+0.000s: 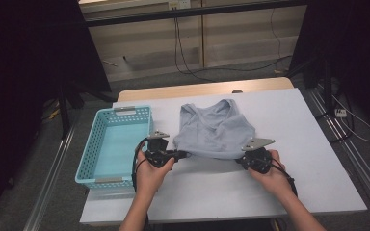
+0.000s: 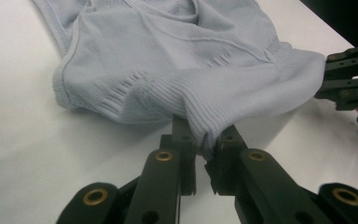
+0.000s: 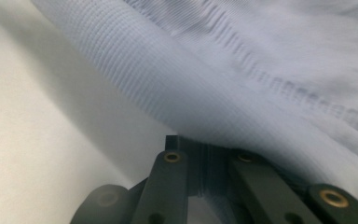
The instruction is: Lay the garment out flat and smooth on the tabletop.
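Observation:
A pale blue-grey ribbed tank top (image 1: 214, 130) lies on the white table (image 1: 270, 187), straps away from the person. My left gripper (image 1: 185, 155) is shut on the hem at its near-left corner; in the left gripper view the fabric (image 2: 177, 70) bunches between the black jaws (image 2: 205, 149). My right gripper (image 1: 241, 159) is shut on the near-right corner of the hem, also seen from the left gripper view (image 2: 328, 77). In the right gripper view the cloth (image 3: 237, 70) drapes over the jaws (image 3: 205, 154) and hides their tips.
A light blue plastic basket (image 1: 89, 159) with nothing in it stands on the table's left side, close beside my left hand. The table's front edge runs just below both forearms. Dark stands and cables sit on the floor around the table.

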